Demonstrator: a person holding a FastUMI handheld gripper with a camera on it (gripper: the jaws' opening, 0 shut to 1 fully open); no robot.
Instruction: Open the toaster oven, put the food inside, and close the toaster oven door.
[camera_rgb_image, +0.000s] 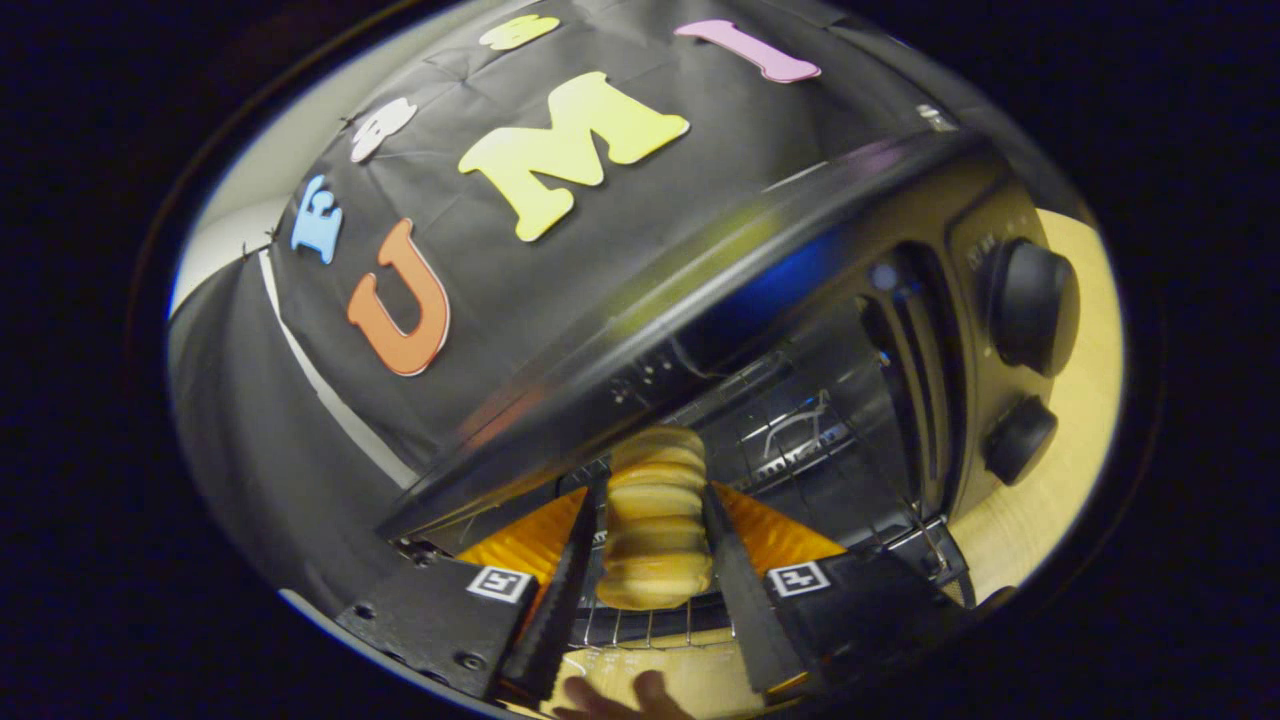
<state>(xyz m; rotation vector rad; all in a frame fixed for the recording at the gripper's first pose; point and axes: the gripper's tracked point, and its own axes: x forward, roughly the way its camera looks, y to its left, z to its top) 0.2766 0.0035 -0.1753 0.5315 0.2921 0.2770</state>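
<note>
Right now the food (655, 520), a ridged golden pastry, sits between the fingers of the gripper (655, 590), which close on it from both sides and hold it up. It hangs at the mouth of the toaster oven (800, 330), whose cavity is open just beyond the fingers. A wire rack (800, 440) shows inside the cavity, behind and beside the pastry, and more rack bars run under the pastry's near end. Whether the pastry touches the rack is hard to tell, since the fisheye bends that spot. Two dark knobs (1030, 305) stand one above the other on the oven's control panel, beside the cavity. Past the knobs lies the pale wooden tabletop (1085, 400). A person's fingertips (650, 690) show near the base of the gripper.
</note>
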